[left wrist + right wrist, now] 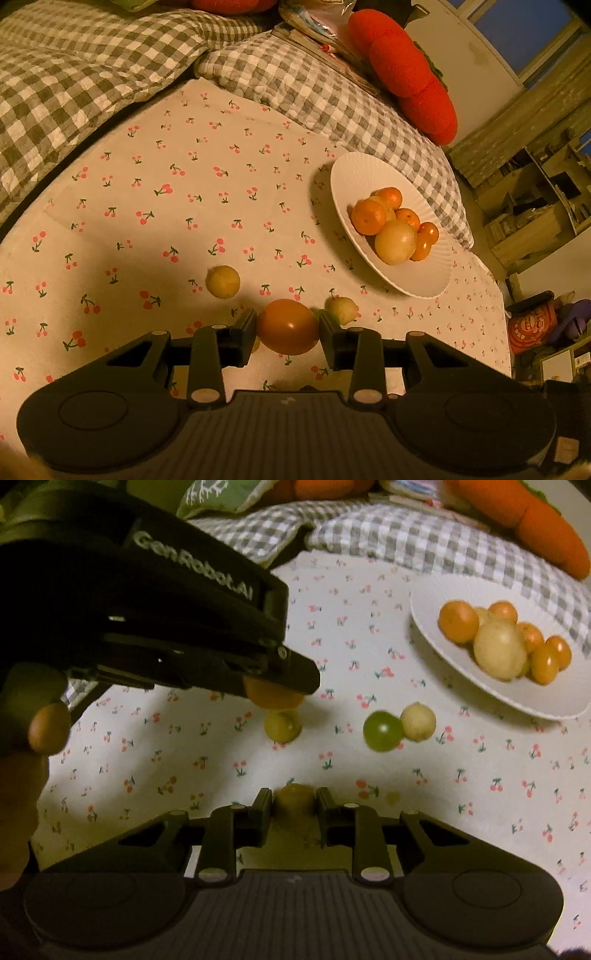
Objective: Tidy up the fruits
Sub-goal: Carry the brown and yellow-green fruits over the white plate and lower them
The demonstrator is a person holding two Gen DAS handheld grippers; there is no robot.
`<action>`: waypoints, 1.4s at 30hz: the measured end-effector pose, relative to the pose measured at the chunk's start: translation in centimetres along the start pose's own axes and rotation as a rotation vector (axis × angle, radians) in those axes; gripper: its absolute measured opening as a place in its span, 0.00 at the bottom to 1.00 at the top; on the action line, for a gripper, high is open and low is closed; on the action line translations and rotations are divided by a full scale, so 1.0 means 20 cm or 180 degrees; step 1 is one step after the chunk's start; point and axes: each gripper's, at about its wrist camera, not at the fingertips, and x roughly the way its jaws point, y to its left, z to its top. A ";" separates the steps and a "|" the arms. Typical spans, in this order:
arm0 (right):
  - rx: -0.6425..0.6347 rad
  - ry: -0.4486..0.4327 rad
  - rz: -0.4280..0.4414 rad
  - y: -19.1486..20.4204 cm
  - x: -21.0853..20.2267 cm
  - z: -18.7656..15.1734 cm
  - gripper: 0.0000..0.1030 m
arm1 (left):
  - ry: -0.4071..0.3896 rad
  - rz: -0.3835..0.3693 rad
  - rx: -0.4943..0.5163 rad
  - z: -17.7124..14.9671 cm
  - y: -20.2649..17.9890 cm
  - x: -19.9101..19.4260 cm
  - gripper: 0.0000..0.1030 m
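My left gripper (288, 326) is shut on an orange tomato (287, 326), held above the cherry-print cloth; in the right wrist view it is the black tool (280, 694) with the orange fruit (273, 698) under its tip. My right gripper (293, 803) is shut on a small yellow fruit (293, 799). A white plate (424, 277) at the right holds several orange and yellow fruits (395, 242); it also shows in the right wrist view (443, 657). Loose on the cloth lie a yellow fruit (222, 281), a pale fruit (342, 309), and a green fruit (382, 731).
Grey checked bedding (74, 74) bounds the cloth at the back and left. Red plush cushions (406, 66) lie behind the plate. Shelves (535, 206) stand off to the right beyond the bed edge.
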 end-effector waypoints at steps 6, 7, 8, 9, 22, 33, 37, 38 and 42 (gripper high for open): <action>0.0062 -0.0058 -0.0081 -0.04 -0.01 0.01 0.22 | -0.0033 -0.0015 -0.0001 0.01 0.00 -0.01 0.25; 0.0068 -0.0073 -0.0090 -0.05 -0.02 0.01 0.22 | -0.0037 -0.0020 -0.0003 0.01 0.00 -0.02 0.25; 0.0075 -0.0089 -0.0095 -0.06 -0.04 0.01 0.22 | -0.0042 -0.0021 -0.0003 0.01 0.00 -0.02 0.25; 0.0082 -0.0109 -0.0097 -0.06 -0.04 0.02 0.22 | -0.0051 -0.0019 0.0002 0.01 0.00 -0.02 0.25; 0.0348 -0.0386 -0.0162 -0.17 -0.12 0.06 0.22 | -0.0194 0.0019 0.0138 0.04 -0.02 -0.06 0.25; 0.0408 -0.0499 -0.0206 -0.19 -0.15 0.08 0.22 | -0.0222 -0.0003 0.0286 0.04 -0.11 -0.05 0.25; 0.0493 -0.0566 -0.0250 -0.23 -0.18 0.09 0.22 | -0.0249 -0.0018 0.0348 0.05 -0.18 -0.04 0.25; 0.0516 -0.0583 -0.0257 -0.25 -0.18 0.09 0.22 | -0.0249 -0.0020 0.0352 0.05 -0.19 -0.04 0.25; 0.0593 -0.0650 -0.0288 -0.28 -0.21 0.09 0.22 | -0.0251 -0.0031 0.0365 0.05 -0.23 -0.02 0.25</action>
